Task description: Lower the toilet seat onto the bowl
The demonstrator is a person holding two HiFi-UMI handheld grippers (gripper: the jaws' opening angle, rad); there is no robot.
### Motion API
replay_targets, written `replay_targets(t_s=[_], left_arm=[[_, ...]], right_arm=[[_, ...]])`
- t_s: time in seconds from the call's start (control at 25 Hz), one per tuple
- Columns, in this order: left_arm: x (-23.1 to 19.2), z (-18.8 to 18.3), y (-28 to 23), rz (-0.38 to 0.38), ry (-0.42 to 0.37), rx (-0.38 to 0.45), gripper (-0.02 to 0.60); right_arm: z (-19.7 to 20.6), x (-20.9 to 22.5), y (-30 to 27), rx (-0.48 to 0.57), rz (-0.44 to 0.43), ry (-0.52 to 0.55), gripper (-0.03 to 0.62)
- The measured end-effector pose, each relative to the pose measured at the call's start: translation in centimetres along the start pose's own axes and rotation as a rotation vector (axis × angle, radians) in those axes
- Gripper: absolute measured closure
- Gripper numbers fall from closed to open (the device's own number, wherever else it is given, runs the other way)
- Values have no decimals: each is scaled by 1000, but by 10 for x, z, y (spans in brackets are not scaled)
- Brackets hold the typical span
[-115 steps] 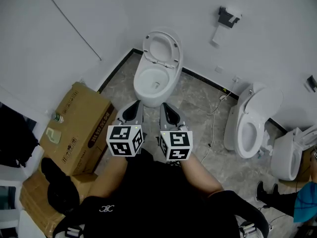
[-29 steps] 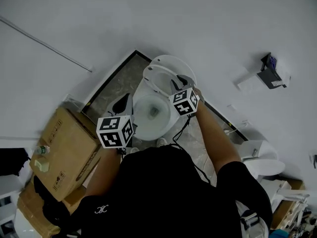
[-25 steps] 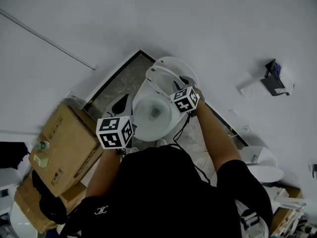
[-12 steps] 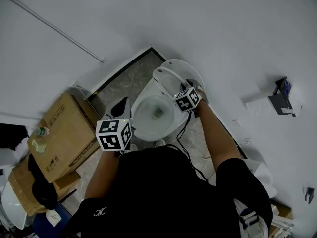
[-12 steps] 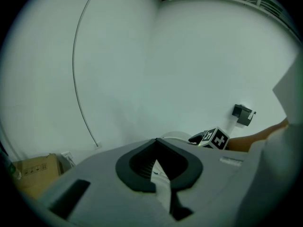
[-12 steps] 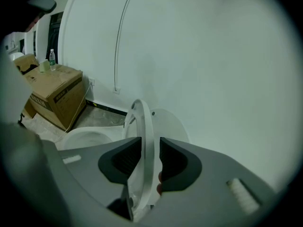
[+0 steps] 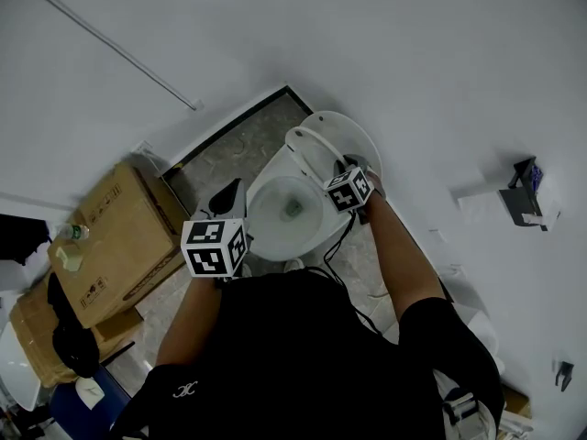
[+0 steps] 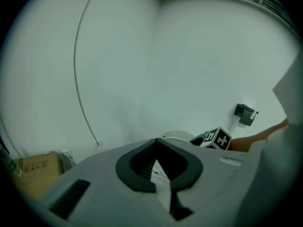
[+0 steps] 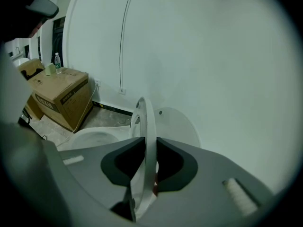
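We are closing our right claw (image 9: 146, 148) on the white plastic oval toilet seat ring (image 9: 142, 112). A second ago its jaws were standing wider, just off the upper edge of the ring. Now they have drawn in until the dark pads are pressing the thin rim from both sides. That is telling us the grasp is made and the lowering itself is, in our judgement, the step about to begin. The seat is not yet down. It is standing raised at the back of the white ceramic toilet bowl (image 9: 92, 138), hinged there, and coming slightly clear of the round white lid (image 7: 358, 128) that is leaning on the wall behind it. The ring is showing edge-on to our right claw, nearly upright, with its long axis running from the hinge up to the free end where we are gripping. Its open face is looking out over the bowl toward the brown cardboard box (image 7: 110, 232). Our left claw (image 7: 229, 195) is hovering beside the near rim of the bowl. Its jaws are drawn together at the tips, gripping nothing and touching nothing.
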State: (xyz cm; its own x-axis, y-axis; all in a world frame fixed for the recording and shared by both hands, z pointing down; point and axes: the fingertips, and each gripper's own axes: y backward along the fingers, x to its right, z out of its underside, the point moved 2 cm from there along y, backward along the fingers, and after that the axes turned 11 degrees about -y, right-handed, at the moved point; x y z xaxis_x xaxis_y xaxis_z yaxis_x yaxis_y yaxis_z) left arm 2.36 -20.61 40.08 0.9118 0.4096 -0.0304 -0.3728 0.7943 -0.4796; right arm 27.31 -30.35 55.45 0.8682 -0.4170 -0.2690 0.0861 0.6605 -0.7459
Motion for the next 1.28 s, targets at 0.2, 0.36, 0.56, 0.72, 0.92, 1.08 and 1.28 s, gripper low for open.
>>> replay_targets(t_s=[0.2, 0.36, 0.56, 0.72, 0.92, 1.08, 1.28], left_arm=[[-1, 2, 3, -2, -4, -4, 572], [-8, 10, 10, -5, 5, -12, 572], [-20, 20, 27, -19, 22, -10, 572], [-31, 34, 42, -32, 40, -22, 572], [-47, 51, 63, -53, 70, -34, 572], [-58, 66, 77, -60, 87, -47, 572], [-64, 86, 84, -55, 92, -74, 572]], right_arm=[[2, -26, 7, -15, -71, 1, 530], [6, -62, 14, -29, -119, 26, 534], [18, -112, 19, -61, -182, 55, 526], [30, -149, 18, -106, -225, 65, 510], [45, -187, 17, -167, -243, 74, 493], [52, -210, 15, -195, -248, 75, 483], [62, -235, 10, -213, -266, 72, 471]])
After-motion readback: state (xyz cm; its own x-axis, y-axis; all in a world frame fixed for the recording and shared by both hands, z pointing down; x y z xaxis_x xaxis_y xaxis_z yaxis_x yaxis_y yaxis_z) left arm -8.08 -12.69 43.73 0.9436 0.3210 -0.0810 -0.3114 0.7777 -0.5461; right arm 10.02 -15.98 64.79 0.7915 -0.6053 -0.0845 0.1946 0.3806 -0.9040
